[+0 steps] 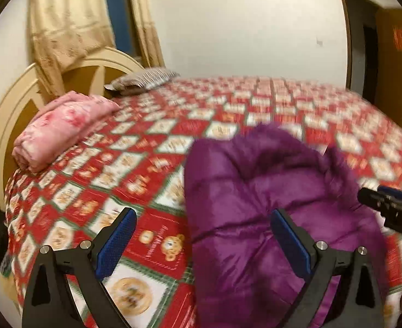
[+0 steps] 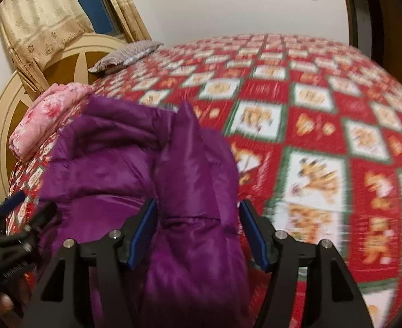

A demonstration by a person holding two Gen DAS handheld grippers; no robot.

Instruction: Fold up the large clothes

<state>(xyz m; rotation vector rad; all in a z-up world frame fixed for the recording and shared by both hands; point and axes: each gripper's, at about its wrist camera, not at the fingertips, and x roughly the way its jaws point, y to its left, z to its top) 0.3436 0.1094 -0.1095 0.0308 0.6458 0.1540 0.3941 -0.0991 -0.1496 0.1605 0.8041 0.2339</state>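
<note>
A puffy purple jacket lies bunched on the bed's red patterned cover. My left gripper stands wide open over the jacket's left edge. Its right finger is above the fabric, its left finger above the bare cover, and neither pad presses anything. In the right wrist view, an upright fold of the purple jacket rises between the blue pads of my right gripper. The jaws sit apart around the fold, with a thin gap at the right pad. The right gripper shows at the left view's right edge.
A folded pink blanket lies near the cream headboard, with a striped pillow behind it. Beige curtains hang at the back left, and a dark doorway stands at the right. The red cover stretches far to the right.
</note>
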